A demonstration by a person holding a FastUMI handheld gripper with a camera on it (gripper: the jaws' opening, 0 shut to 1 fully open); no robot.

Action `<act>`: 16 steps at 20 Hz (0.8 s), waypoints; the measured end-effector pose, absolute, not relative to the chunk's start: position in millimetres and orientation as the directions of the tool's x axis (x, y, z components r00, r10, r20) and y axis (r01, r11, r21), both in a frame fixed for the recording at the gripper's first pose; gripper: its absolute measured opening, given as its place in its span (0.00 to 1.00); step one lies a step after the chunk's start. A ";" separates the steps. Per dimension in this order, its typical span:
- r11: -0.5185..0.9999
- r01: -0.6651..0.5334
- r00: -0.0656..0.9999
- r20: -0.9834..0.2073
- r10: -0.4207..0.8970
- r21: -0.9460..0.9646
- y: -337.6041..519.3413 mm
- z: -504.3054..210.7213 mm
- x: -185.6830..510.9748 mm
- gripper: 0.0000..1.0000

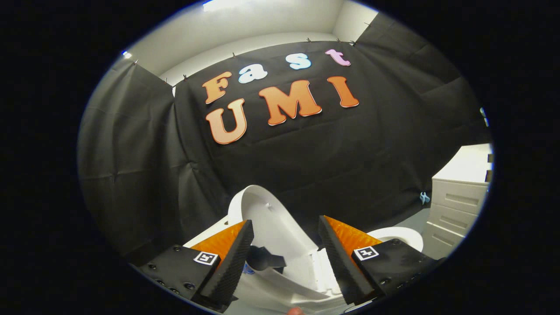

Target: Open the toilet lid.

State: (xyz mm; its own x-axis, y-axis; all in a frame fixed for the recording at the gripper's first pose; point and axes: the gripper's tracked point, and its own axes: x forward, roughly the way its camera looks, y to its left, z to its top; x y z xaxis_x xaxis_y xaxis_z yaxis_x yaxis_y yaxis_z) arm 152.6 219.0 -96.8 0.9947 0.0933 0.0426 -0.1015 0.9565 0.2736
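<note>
I have the gripper [286, 258] spread wide, its two fingers well apart and pressing on nothing. Between them, and just ahead, stands the white oval plastic toilet lid [271, 218], raised and leaning back toward the black cloth wall [350, 153] behind it. Its underside faces me, with a small peg or bumper showing near the top. By my reading the lid is already up, or very nearly so, so the task looks close to done.

I take the fingers to be open because the lid needs no hold here: it seems to rest on its own hinge, whose pale fittings I see low between the fingers. I cannot tell whether the lid touches the cloth or a tank behind it.

Beyond the right finger a curve of the white toilet seat rim [404, 236] shows, lying flat. Farther right, against the wall's lower edge, stands a white cabinet with drawers [455, 205], well apart from the toilet. A small dark shape sits low between the fingers; I cannot make out what it is.
</note>
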 end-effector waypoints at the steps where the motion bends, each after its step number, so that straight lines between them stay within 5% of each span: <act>1: 0.961 -0.094 0.995 0.055 0.082 0.259 204.3 -84.9 148.1 0.97; 16: 0.999 0.003 0.986 0.169 -0.010 0.037 39.3 36.5 44.7 0.97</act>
